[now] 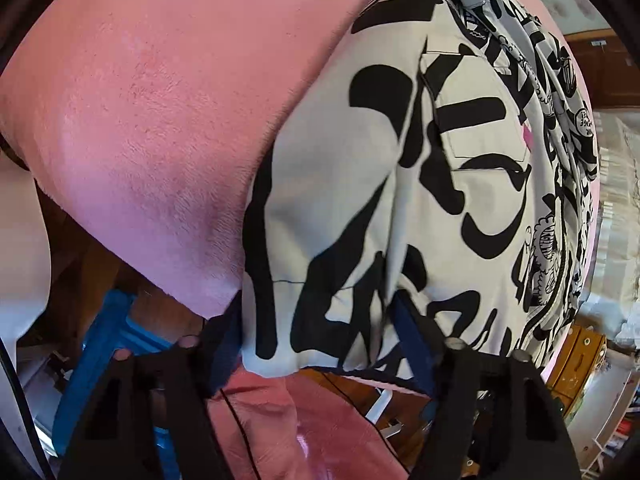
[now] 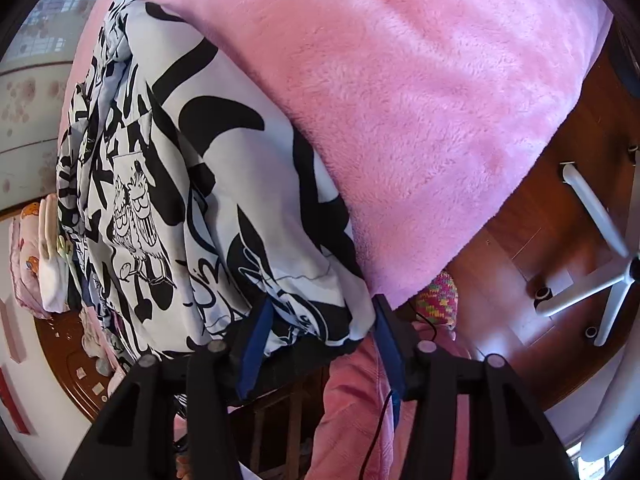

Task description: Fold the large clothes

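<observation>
Left gripper (image 1: 320,344) part open, near hem of black-and-white printed garment (image 1: 360,200) between pads; grip on it unclear. Right gripper (image 2: 320,328) likewise astride the other hem corner. Garment spread on pink fleece blanket (image 2: 400,100). Step, likely: taking hem corners. Next: pinch firmly, lift together, fold away.

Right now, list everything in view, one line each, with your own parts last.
garment: one, white with black print, on the blanket, near edge between both claws
blanket: one, pink fleece, covering the surface
stool: one, blue, on the floor, left wrist view
chair base: one, white, on the wooden floor, right wrist view
pink trousers: person's legs, below the edge
left claw: open around the garment's corner
right claw: open around the garment's hem
</observation>
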{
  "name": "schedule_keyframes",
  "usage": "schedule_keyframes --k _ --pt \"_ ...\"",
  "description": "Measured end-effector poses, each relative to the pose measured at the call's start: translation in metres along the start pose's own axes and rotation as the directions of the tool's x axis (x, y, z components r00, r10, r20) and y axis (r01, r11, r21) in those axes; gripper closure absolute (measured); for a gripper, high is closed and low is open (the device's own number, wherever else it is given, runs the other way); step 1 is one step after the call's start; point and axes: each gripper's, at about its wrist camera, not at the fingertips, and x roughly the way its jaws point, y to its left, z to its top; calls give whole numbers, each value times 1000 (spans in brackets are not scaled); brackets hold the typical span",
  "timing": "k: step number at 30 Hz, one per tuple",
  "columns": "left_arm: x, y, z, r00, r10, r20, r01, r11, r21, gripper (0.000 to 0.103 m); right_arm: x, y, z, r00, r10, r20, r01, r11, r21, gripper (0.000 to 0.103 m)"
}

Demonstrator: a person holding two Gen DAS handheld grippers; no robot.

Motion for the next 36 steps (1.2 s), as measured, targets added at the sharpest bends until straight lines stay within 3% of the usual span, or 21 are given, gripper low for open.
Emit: schedule_keyframes --k 6,10,16,22,28,36 --pt "-7 -18 -5 1000 14 16 -14 1000 0 74 -3 8 -7 999 -44 19 45 996 -72 78" --pt "-21 -35 -2 998 63 12 -63 998 13 81 -11 11 -14 998 -49 33 52 995 -85 87" --pt "-46 -53 -4 998 54 26 -56 996 62 84 -28 20 -20 998 -35 50 40 993 -111 91" --pt "-86 -64 -6 998 -27 49 24 998 56 85 -54 28 -29 994 98 46 -93 991 -100 93" --pt "-136 -95 -5 987 -131 91 122 988 98 86 -85 63 -32 974 222 36 -215 966 -143 93" --pt "-212 -148 24 953 -248 175 224 963 148 87 -128 115 -16 892 447 69 -441 893 -89 94"
